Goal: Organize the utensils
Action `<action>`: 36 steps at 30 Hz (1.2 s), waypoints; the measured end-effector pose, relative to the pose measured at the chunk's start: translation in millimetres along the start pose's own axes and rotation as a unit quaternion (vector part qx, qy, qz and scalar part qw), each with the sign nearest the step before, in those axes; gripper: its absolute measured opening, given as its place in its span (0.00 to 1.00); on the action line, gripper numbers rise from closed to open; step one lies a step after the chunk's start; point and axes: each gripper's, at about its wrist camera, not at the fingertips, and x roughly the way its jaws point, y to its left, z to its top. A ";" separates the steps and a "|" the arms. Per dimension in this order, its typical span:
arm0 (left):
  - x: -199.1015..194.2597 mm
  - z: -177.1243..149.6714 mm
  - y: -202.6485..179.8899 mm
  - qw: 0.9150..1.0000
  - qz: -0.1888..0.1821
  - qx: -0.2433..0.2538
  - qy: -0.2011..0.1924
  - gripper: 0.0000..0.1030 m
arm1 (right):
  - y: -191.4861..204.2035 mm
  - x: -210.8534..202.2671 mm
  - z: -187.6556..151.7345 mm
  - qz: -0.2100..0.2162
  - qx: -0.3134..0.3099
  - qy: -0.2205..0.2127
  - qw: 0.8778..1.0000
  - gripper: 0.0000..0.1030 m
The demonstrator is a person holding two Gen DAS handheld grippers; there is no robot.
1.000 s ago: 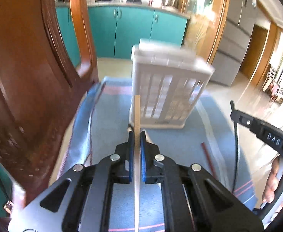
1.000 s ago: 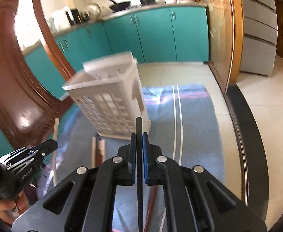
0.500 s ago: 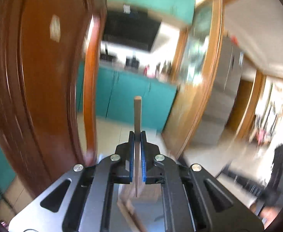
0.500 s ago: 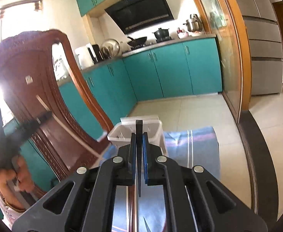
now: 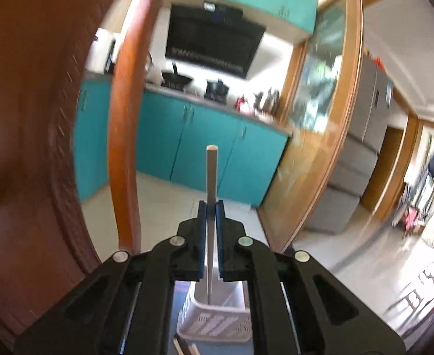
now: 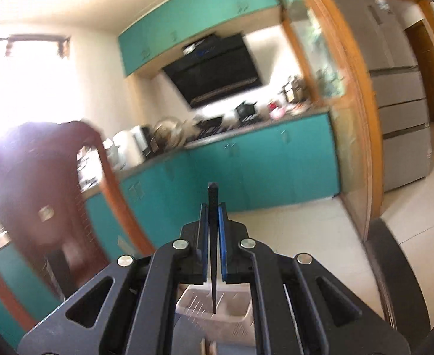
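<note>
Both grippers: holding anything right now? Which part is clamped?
Left gripper clamps a pale wooden chopstick mid-shaft. Right gripper clamps a black chopstick mid-shaft. Both point upward.

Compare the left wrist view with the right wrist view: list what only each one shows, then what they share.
Only the left wrist view: the left gripper shut on a pale wooden chopstick.
Only the right wrist view: the right gripper shut on a black chopstick, and a bright window.
Both: the white slotted basket below the fingers, teal cabinets, the black range hood, and the wooden chair.
</note>
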 end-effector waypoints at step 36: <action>70.4 -189.5 23.5 0.937 0.023 0.036 0.347 0.26 | -99.6 64.4 -214.0 -0.136 0.064 0.303 0.941 0.42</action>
